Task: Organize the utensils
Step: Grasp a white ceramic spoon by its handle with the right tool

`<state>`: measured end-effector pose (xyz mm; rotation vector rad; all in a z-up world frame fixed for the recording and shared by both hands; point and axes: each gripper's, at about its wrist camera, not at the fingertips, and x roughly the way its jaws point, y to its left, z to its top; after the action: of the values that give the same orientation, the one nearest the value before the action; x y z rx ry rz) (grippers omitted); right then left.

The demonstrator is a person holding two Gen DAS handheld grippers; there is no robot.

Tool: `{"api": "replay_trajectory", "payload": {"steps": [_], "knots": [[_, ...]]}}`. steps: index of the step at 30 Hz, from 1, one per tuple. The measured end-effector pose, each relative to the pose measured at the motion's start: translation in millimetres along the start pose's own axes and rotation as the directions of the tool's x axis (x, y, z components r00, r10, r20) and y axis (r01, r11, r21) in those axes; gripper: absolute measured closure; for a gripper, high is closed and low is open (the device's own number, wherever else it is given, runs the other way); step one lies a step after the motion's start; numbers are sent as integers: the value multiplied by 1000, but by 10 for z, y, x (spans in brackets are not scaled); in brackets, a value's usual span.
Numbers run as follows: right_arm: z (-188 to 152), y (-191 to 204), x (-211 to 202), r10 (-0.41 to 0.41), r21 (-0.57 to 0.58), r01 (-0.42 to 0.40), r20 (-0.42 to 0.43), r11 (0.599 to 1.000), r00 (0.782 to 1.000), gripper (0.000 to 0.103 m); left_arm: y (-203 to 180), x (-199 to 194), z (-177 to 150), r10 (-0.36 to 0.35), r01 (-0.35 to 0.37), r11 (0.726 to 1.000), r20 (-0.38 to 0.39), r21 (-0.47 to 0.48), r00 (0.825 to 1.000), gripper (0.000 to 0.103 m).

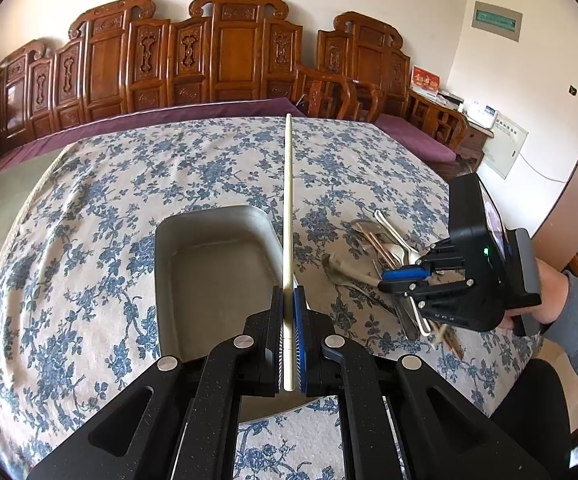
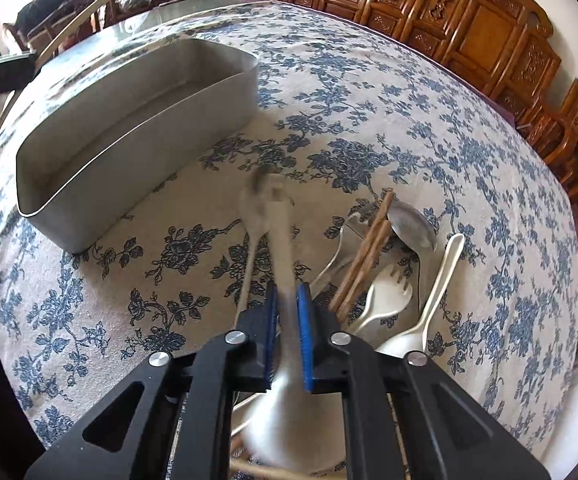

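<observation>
My left gripper (image 1: 288,300) is shut on a long cream chopstick (image 1: 287,208) that points away, above the right rim of a grey metal tray (image 1: 209,280). My right gripper (image 2: 287,300) is shut on the handle of a white spoon (image 2: 281,236), blurred by motion, above the utensil pile. The right gripper also shows in the left wrist view (image 1: 399,280), over the pile (image 1: 373,248). The pile holds brown chopsticks (image 2: 365,256), a metal spoon (image 2: 413,224), a white fork (image 2: 385,296) and a white spoon (image 2: 429,308). The tray (image 2: 137,144) lies left of the pile.
A blue floral tablecloth (image 1: 109,200) covers the table. Carved wooden panels (image 1: 209,52) and chairs (image 1: 329,92) stand behind it. A cream utensil (image 2: 253,248) lies beside the held spoon. The person's right arm (image 1: 569,308) reaches in from the right.
</observation>
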<state>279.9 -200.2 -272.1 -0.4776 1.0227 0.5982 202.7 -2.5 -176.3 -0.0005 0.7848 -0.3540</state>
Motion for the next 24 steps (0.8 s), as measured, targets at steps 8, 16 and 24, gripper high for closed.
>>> {"api": "replay_trajectory", "payload": {"steps": [8,16,24], "knots": [[-43,-85,-97,-46,44,45,43,998,998,92,46,-14,-6,21,-21,1000,1,-2,1000,99],[-19,-136,-316,-120,134,99,157,986,980,92,204,77,-56,77,-78,997,-40,-23,996,99],[117,-61,-448,-134,167,98,217,981,967,92,273,182,-108,103,-105,994,-100,-11,990,99]]}}
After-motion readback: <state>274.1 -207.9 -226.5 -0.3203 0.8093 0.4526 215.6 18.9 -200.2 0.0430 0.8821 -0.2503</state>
